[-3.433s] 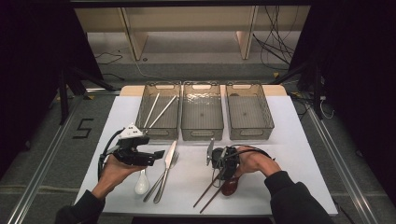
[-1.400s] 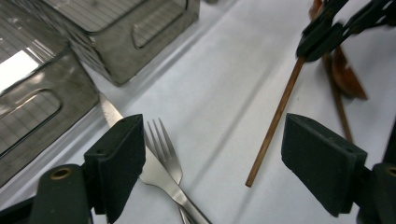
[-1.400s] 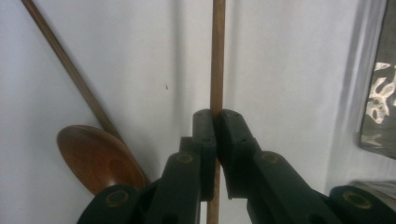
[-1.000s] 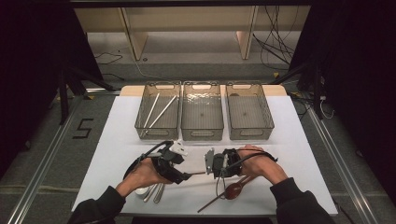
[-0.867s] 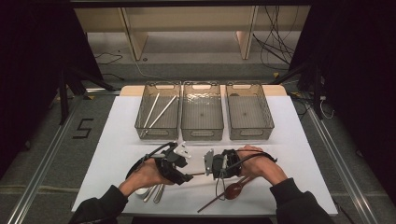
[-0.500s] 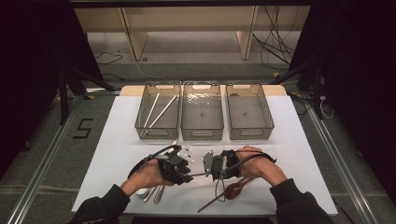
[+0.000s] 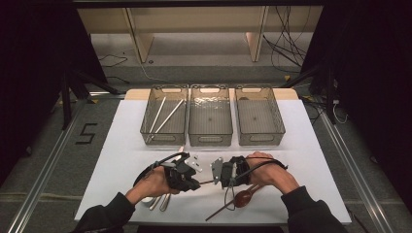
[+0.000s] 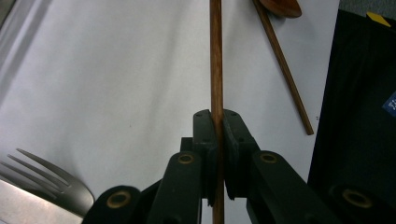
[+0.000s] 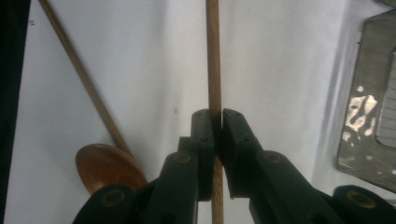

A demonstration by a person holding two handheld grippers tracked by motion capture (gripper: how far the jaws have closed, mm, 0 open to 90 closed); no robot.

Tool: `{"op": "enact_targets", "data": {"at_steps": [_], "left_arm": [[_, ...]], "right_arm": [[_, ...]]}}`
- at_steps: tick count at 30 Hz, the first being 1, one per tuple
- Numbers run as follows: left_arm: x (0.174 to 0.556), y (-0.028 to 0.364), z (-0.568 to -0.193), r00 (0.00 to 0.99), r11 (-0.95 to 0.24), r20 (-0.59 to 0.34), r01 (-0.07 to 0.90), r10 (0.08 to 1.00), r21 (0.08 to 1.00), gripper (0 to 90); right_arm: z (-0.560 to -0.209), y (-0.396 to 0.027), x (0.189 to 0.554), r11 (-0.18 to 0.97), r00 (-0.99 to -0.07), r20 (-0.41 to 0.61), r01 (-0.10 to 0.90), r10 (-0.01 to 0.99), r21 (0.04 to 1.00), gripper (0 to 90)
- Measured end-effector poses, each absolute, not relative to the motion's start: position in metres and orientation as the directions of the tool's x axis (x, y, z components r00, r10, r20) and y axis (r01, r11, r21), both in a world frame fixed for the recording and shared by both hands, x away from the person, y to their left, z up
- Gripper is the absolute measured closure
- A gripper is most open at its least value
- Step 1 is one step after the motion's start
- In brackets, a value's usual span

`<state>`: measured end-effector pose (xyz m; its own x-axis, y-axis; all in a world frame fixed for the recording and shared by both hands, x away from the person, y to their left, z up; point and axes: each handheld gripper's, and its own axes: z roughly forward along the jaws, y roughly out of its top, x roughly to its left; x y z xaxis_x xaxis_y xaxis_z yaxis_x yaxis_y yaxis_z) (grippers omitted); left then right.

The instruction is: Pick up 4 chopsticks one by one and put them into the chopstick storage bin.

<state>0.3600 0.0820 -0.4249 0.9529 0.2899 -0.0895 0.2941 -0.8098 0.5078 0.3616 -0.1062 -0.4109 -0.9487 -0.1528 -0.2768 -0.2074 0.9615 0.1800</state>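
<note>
While both hands sit low at the near edge of the bench (image 7: 121,145), I have the left gripper (image 7: 193,183) and the right gripper (image 7: 217,175) facing each other, each clamped on the same thin wooden stick (image 7: 206,182). The left gripper's jaws have just been closing, and in the left gripper view they pinch the stick (image 8: 215,70) tight, the wood running straight up between the pads. In the right gripper view the jaws likewise press on the stick (image 9: 213,56) from both sides (they eased very slightly apart a moment ago, yet the pads hold the wood). So the stick spans the short gap between the two grippers, just above the white bench top.

A wooden spoon (image 7: 241,198) lies on the bench just under my right hand, its bowl near the right gripper, and its handle angling toward the near edge. A fork (image 8: 44,179) lies beside the left gripper, with more metal cutlery (image 7: 160,201) under my left hand. At the far side three clear bins stand in a row; the left bin (image 7: 165,138) holds two pale sticks (image 7: 163,115).
</note>
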Motion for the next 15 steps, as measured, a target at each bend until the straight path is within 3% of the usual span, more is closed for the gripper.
{"op": "enact_targets", "data": {"at_steps": [9, 15], "left_arm": [[0.368, 0.098, -0.421, 0.928, -0.772, -0.084, 0.35, 0.363, 0.531, 85.4], [0.376, 0.116, -0.413, 0.894, -0.711, -0.065, 0.395, 0.443, 0.581, 85.4]], "right_arm": [[-0.391, -0.13, 0.367, 0.931, -0.959, -0.281, -0.091, 0.013, 0.353, 58.5], [-0.394, -0.145, 0.367, 0.92, -0.96, -0.262, -0.016, 0.095, 0.392, 42.4]]}}
